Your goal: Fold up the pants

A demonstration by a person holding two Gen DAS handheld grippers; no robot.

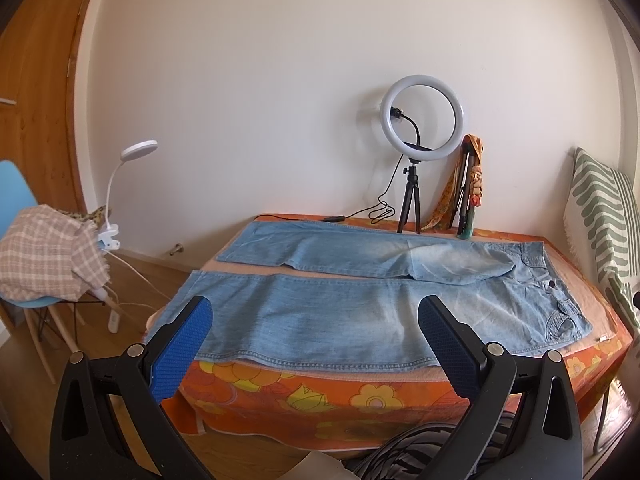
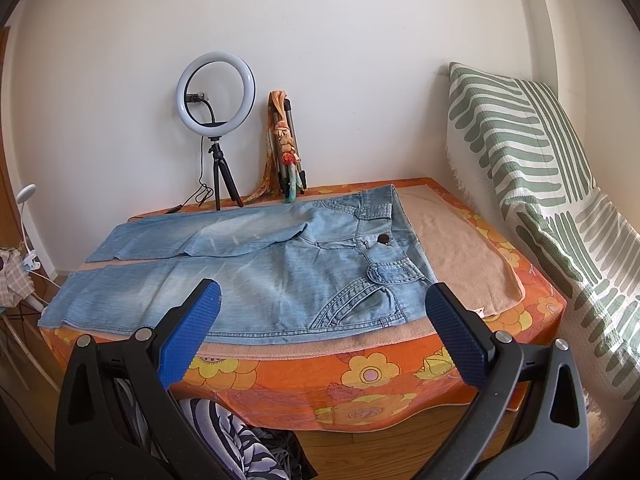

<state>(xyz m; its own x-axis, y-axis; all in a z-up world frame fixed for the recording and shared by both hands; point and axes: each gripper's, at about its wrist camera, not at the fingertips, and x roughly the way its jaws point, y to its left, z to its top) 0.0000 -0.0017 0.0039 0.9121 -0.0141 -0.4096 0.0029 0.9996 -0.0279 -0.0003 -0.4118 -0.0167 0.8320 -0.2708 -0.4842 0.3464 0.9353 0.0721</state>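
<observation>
You're hovering both grippers in front of the table, so nothing's gripped. Your left gripper (image 1: 316, 322) is sitting with its fingers spread wide, and your right gripper (image 2: 323, 312) is doing the same. The light blue jeans (image 2: 256, 276) are lying flat on a peach towel (image 2: 464, 256) over the orange floral tablecloth (image 2: 360, 384), legs side by side, waistband pointing right, ring light (image 1: 422, 120) standing behind.

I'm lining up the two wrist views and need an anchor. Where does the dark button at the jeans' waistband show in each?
Left wrist: the dark button sits far right, on the waistband of the jeans.
Right wrist: the dark button sits right of centre, mid-height.
Shared landmark: the ring light against the wall behind the jeans.
</observation>
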